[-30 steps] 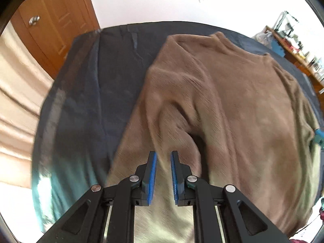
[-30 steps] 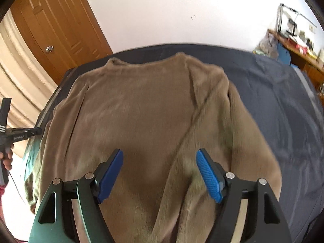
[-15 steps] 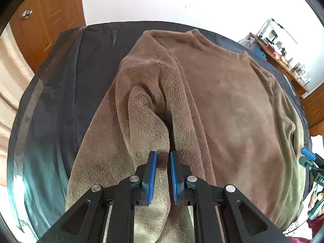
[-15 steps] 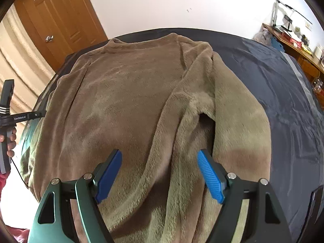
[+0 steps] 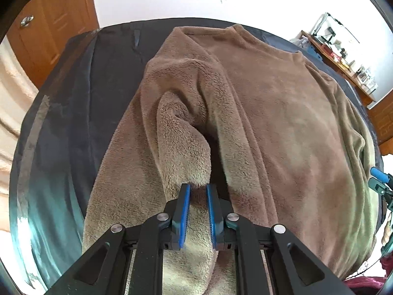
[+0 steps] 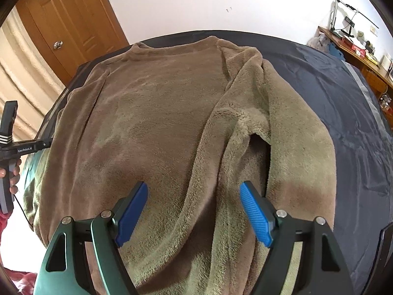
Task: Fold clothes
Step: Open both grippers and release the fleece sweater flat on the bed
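A brown fleece sweater [image 5: 282,123] lies flat on a dark bed cover [image 5: 81,103], collar at the far end. Its left sleeve [image 5: 181,132] is folded inward over the body and bulges up in a ridge. My left gripper [image 5: 197,189] is shut on the near end of that sleeve, with fleece pinched between the blue pads. In the right wrist view the sweater [image 6: 152,113] has its right sleeve [image 6: 235,135] folded in too. My right gripper [image 6: 194,191] hangs open just above that sleeve, with the pads apart and off the fleece.
The dark bed cover [image 6: 343,103] shows bare on both sides of the sweater. A wooden door [image 6: 66,24] stands at the far left, and a cluttered desk [image 6: 356,46] at the far right. A hand holds the left gripper's handle [image 6: 9,145] at the left edge.
The left gripper has sunk a little with the sleeve pinched, and the sleeve's ridge now stands nearer. The right gripper has shifted sideways over the right sleeve, still open.
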Demonstrator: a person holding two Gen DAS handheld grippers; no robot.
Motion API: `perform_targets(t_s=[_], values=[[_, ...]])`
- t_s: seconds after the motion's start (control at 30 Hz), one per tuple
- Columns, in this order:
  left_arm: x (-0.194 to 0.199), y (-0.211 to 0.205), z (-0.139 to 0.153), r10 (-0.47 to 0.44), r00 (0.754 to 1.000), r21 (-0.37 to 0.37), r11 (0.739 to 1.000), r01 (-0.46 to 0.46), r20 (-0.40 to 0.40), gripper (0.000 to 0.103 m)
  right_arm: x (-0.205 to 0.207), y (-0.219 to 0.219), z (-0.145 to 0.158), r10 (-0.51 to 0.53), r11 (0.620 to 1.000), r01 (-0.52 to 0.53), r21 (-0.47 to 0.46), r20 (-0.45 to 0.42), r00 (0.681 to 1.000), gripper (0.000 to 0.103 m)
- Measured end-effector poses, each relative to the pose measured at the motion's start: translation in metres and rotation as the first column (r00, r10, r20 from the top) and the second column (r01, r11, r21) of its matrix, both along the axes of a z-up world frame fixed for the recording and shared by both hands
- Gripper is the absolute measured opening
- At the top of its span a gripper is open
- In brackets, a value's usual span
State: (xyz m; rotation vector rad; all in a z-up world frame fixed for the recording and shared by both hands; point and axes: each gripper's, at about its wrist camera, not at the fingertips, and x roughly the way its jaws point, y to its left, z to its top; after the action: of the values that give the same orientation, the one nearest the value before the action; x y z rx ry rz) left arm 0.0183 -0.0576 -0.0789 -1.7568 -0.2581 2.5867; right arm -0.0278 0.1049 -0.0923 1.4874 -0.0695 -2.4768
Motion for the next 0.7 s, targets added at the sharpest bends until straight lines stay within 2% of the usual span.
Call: perform_targets(t_s=[0.2, 0.43, 0.47, 0.53, 0.57, 0.6, 0.67, 0.7], values=[[0.005, -0.003, 0.001, 0.008, 1.000, -0.028, 1.000, -0.009, -0.020, 0.015, -0.004, -0.002, -0.001, -0.001, 1.000, 0.001, 0.002, 0.004, 1.000, 0.081], [0.015, -0.007, 0.004, 0.004, 1.000, -0.006, 1.000, -0.004, -0.021, 0.017, -0.008, -0.003, -0.002, 0.001, 1.000, -0.001, -0.004, 0.013, 1.000, 0.081], [0.015, -0.007, 0.005, 0.003, 1.000, 0.003, 1.000, -0.003, -0.022, 0.024, -0.008, -0.003, -0.002, 0.001, 1.000, -0.001, -0.005, 0.014, 1.000, 0.081], [0.015, -0.007, 0.006, 0.001, 1.000, 0.017, 1.000, -0.001, -0.027, 0.052, -0.009, -0.003, -0.003, 0.003, 1.000, -0.002, -0.008, 0.016, 1.000, 0.081], [0.016, -0.008, 0.008, 0.000, 0.999, 0.028, 1.000, 0.001, -0.038, 0.076, -0.009, -0.002, -0.003, 0.003, 1.000, -0.003, -0.009, 0.016, 1.000, 0.081], [0.017, -0.009, 0.010, -0.001, 0.999, 0.038, 0.999, 0.003, -0.048, 0.080, -0.009, -0.003, -0.003, 0.004, 1.000, -0.004, -0.010, 0.017, 1.000, 0.081], [0.019, -0.010, 0.013, 0.004, 0.998, 0.032, 0.999, -0.002, -0.069, 0.080, -0.009, -0.003, -0.003, 0.003, 1.000, -0.002, -0.012, 0.019, 1.000, 0.081], [0.019, -0.010, 0.015, 0.010, 0.997, 0.005, 1.000, -0.009, -0.072, 0.080, -0.009, -0.003, -0.003, 0.002, 1.000, -0.001, -0.012, 0.020, 1.000, 0.081]])
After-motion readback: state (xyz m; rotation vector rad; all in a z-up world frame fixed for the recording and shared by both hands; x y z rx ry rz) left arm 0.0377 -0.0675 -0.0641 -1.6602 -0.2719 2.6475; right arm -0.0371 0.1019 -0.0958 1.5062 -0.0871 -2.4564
